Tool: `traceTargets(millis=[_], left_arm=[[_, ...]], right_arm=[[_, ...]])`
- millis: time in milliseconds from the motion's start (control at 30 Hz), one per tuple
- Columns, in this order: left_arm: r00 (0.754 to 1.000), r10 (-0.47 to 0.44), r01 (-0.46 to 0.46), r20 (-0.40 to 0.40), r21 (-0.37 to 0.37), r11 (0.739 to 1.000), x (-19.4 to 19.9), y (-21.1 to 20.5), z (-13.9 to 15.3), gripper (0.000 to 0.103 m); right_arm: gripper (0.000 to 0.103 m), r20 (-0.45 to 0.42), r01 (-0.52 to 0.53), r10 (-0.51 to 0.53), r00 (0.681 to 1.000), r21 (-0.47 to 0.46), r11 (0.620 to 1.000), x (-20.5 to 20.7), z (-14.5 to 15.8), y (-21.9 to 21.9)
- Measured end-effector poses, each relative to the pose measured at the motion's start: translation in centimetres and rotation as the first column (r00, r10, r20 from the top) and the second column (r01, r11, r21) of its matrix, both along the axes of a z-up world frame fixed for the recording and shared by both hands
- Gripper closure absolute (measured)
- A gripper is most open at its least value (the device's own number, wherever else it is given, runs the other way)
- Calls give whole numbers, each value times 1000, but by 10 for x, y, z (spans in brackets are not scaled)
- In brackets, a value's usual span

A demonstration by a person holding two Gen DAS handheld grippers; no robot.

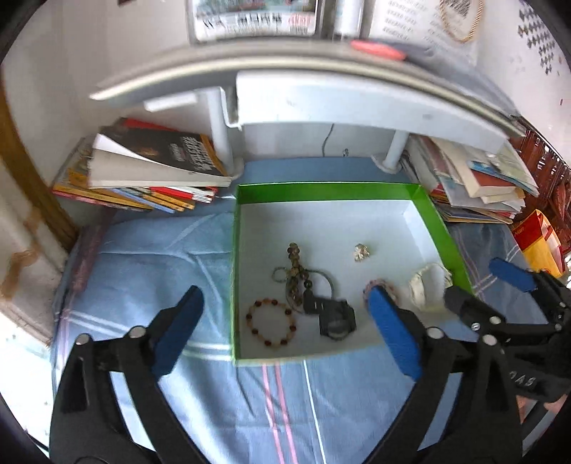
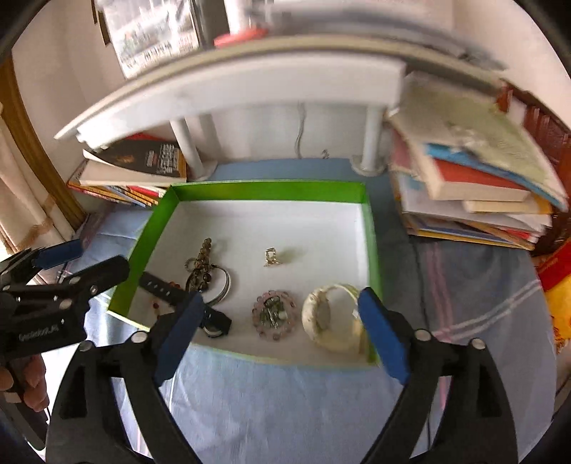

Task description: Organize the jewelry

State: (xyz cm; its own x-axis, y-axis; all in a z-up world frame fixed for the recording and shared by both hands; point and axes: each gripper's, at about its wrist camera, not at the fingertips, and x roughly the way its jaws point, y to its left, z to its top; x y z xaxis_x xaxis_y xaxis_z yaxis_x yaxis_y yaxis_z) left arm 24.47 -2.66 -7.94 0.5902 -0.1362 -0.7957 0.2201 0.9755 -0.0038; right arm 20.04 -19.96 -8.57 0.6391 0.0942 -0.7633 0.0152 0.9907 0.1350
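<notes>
Through both of my wrist lenses the scene is evenly daylit, with the white floor of the green box (image 1: 421, 208) bright and only faint, soft shadows beside its contents. Fisheye distortion bows the shelf (image 1: 357, 103) into an arc and blackens the frame corners. Motion blur smears the shelf top and the right-hand book stack (image 2: 474, 185).

watch (image 2: 214, 323): gripper-hidden | pink bracelet (image 1: 378, 285): half-hidden | shelf top (image 2: 321, 21): blurred

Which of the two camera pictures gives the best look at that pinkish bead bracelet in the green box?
The right wrist view: the pink bead bracelet lies whole and unobstructed between the fingers. In the left wrist view it is mostly hidden behind a blue finger; only an edge shows.
</notes>
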Motion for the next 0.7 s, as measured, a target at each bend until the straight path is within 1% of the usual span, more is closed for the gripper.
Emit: traceTargets(millis=[67,200,300,367,533,700], left_arm=[[1000,8,-8,17,1,1000,-19,3,10,5],[999,20,-21,49,18,1000,-55,7,27,4],[997,34,-33,67,-3,999,-87,9,43,4],[997,32,-31,75,-16,999,-104,10,50,4],[992,22,-22,120,-2,1000,-141,9,70,4],[990,13,-15,142,11,1000,-160,11,80,4]], right_arm=[[3,-5,17,-17,1000,-8,1000,-18,7,-2],[3,-1,68,-68,998,-23,997,-55,21,-3],[3,-6,103,-104,995,-17,994,-82,30,-1],[3,6,126,-125,992,-34,992,-100,38,4],[3,55,138,-134,989,-81,987,-126,52,12],[3,102,137,-128,987,-95,986,-144,65,19]])
